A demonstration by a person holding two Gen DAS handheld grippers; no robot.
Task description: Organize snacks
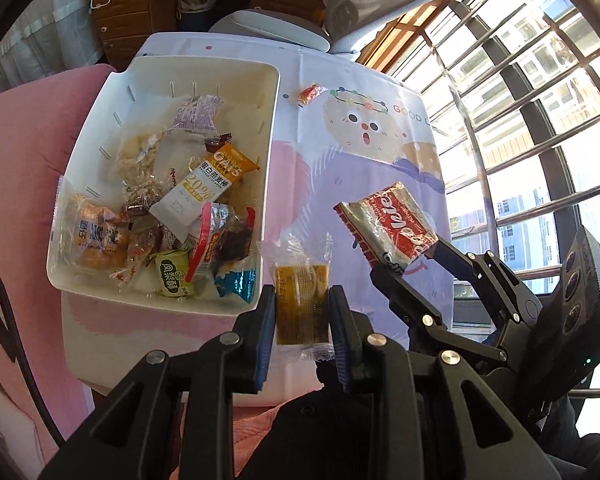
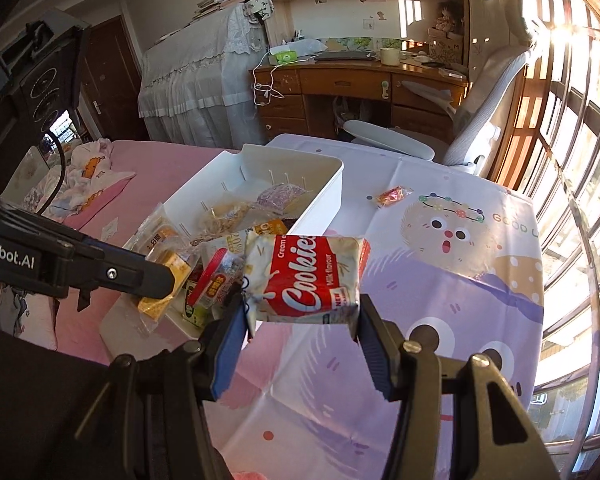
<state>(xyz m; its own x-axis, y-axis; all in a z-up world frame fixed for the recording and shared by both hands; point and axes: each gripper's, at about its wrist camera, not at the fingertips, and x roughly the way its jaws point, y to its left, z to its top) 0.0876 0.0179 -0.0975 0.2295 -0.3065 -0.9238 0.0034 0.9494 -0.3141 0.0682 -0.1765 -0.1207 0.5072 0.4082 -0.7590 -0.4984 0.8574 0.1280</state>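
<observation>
A: Status. Your left hand-held gripper (image 1: 302,312) is pinching a small amber snack in a clear wrapper (image 1: 302,300) across its width, at bottom centre of the left wrist view, hanging just past the near corner of the white bin (image 1: 270,152). Probably staged for a drop into the bin.

B: And the right one?

A: Your right hand-held gripper (image 2: 302,330) is clamped on the cookie pack (image 2: 304,278) by its two side edges, face toward the camera. Centre of the right wrist view, held in the air above the desk (image 2: 440,320), just right of the bin's near end.

B: Readable text?

A: Pack: "Cream", "Cookies", "Milk Flavour", "NEW". In the bin, the oat bar (image 1: 212,178) reads "OATS" and "20%" plus Chinese characters. Cloth on the desk says "GOOD", rest cut off. Left gripper body, seen from the right wrist, shows "nRobot.AI".

B: Anything still loose?

A: One red-orange wrapped candy (image 1: 311,93) on the cloth, upper centre in the left view, right of the bin's far end. Looks like the last item out. Bin is already piled, so aim your drops at the emptier far end.
</observation>
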